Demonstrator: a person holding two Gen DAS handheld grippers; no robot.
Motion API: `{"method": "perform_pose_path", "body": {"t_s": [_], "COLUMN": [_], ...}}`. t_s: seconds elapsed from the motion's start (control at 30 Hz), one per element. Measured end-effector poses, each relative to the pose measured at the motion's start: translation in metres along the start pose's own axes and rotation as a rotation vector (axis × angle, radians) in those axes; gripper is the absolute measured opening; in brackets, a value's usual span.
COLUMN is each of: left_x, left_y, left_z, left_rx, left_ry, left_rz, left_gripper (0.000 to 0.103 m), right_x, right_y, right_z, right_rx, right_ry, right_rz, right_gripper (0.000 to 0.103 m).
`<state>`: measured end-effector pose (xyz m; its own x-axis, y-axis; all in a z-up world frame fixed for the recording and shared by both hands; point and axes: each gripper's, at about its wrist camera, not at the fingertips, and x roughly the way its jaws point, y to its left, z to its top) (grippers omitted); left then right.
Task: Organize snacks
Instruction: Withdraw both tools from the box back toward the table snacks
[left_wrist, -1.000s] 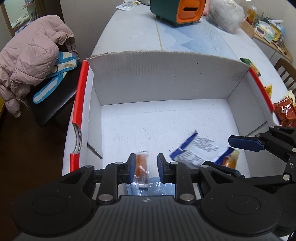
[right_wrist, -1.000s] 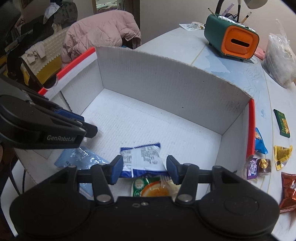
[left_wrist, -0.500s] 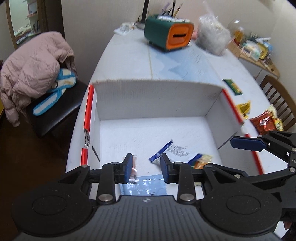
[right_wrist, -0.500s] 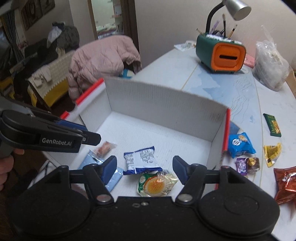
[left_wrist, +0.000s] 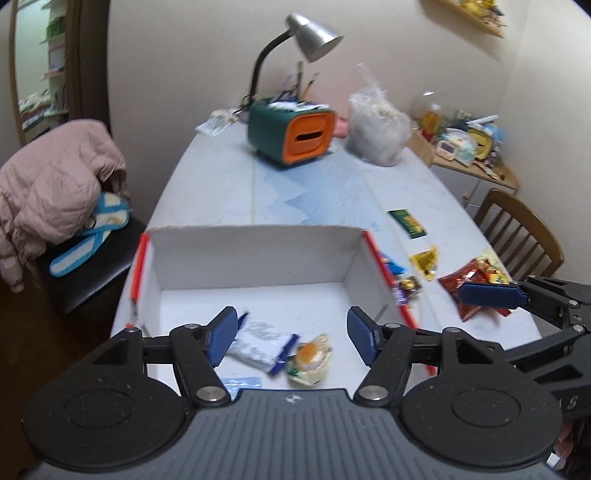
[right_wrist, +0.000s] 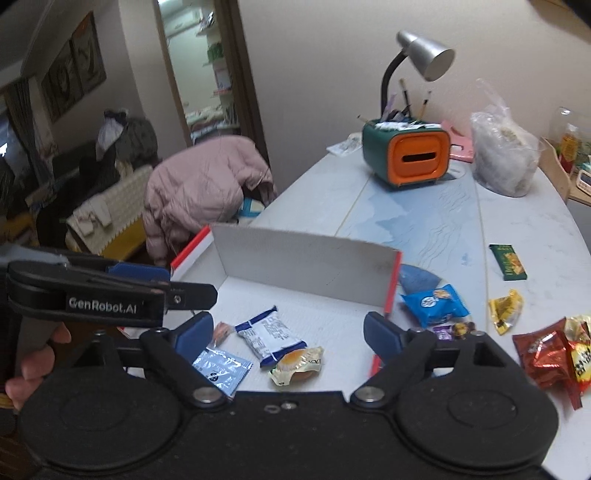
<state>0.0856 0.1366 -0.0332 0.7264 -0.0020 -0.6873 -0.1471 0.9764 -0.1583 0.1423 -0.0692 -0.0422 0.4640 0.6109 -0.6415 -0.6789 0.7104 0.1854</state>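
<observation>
A white cardboard box with red edges (left_wrist: 255, 254) (right_wrist: 306, 258) stands on the table. In it lie a blue-white packet (right_wrist: 271, 336) (left_wrist: 260, 341), a yellow-green wrapped snack (right_wrist: 297, 365) (left_wrist: 310, 360), a light blue sachet (right_wrist: 221, 369) and a small orange candy (right_wrist: 221, 328). My left gripper (left_wrist: 291, 338) is open and empty, high above the box's near side. My right gripper (right_wrist: 288, 332) is open and empty, also above the box. Loose snacks lie right of the box: a blue packet (right_wrist: 436, 304), a yellow wrapper (right_wrist: 506, 306), red bags (right_wrist: 554, 354), a green bar (right_wrist: 508, 262).
A green-orange pen holder (left_wrist: 291, 134) with a desk lamp (left_wrist: 314, 37) and a clear plastic bag (left_wrist: 376, 129) stand at the table's far end. A chair with a pink jacket (left_wrist: 48, 184) is at the left, a wooden chair (left_wrist: 517, 236) at the right.
Both grippers have risen and pulled back from the box and opened wider. The small orange candy left my left gripper and now lies in the box.
</observation>
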Motion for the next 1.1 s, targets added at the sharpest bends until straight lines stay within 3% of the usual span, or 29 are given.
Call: {"method": "perform_pose_path", "body": {"t_s": [0.13,0.27,0.43,0.7,1.1], "left_x": [-0.004,-0.003,0.004,0.032,0.089], "left_y": [-0.026,-0.051,-0.079,-0.129,-0.192], "left_z": [-0.002,-0.005,-0.008,-0.007,0.000], "left_rx": [0.034,0.050,0.042,0.025,-0.001], "left_ry": [-0.032,-0.049,-0.058,-0.029,0.001], "left_rz": [-0.022,-0.046,-0.059,-0.067,0.000], "left_gripper": [0.070,0.073,0.082,0.082,0.082], "right_x": [-0.017,-0.034,-0.053,-0.076,-0.091], "right_y": [-0.018,-0.036,-0.063,-0.119,-0.212], "right_z": [-0.006,-0.015,-0.027,-0.042,-0.051], "right_rx": [0.028,0.038,0.051,0.078,0.058], "right_ry": [-0.026,-0.047,-0.064,-0.061,-0.040], "right_rz": [0.000,-0.019,-0.035,-0.094,-0.155], "right_gripper": [0.089,0.100,0.102,0.103,0.103]}}
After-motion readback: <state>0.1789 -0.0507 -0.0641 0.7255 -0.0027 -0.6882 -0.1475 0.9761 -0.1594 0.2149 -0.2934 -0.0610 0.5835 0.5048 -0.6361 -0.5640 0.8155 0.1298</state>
